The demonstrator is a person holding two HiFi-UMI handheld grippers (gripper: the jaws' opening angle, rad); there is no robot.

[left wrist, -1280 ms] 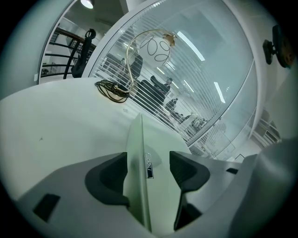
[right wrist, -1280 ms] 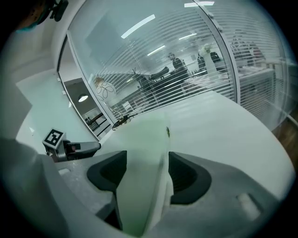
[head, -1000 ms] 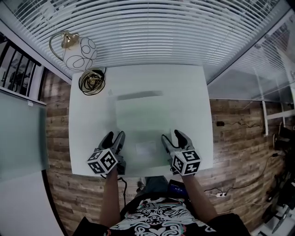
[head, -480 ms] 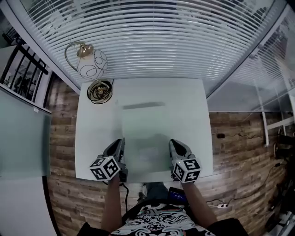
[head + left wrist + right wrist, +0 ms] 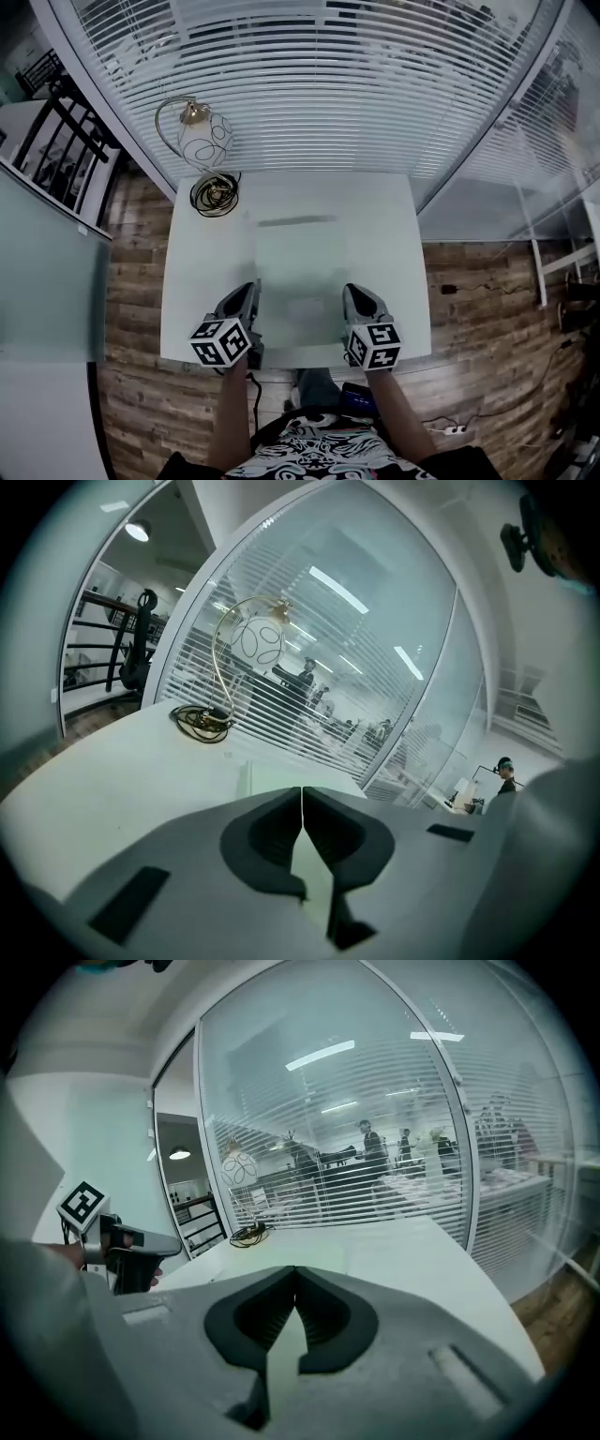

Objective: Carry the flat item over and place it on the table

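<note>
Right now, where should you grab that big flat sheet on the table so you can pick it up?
I'd take it by its two side edges near the close end, coming in from left and right. The flat sheet lies thin and wide on the table, so only its edges can be pinched. The left hand-held gripper and right hand-held gripper are shut there.

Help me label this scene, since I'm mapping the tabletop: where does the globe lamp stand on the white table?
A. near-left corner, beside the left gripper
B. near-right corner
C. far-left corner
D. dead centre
C: in the head view the globe lamp stands at the far-left corner of the white table, with its coiled cord around the base.
</note>
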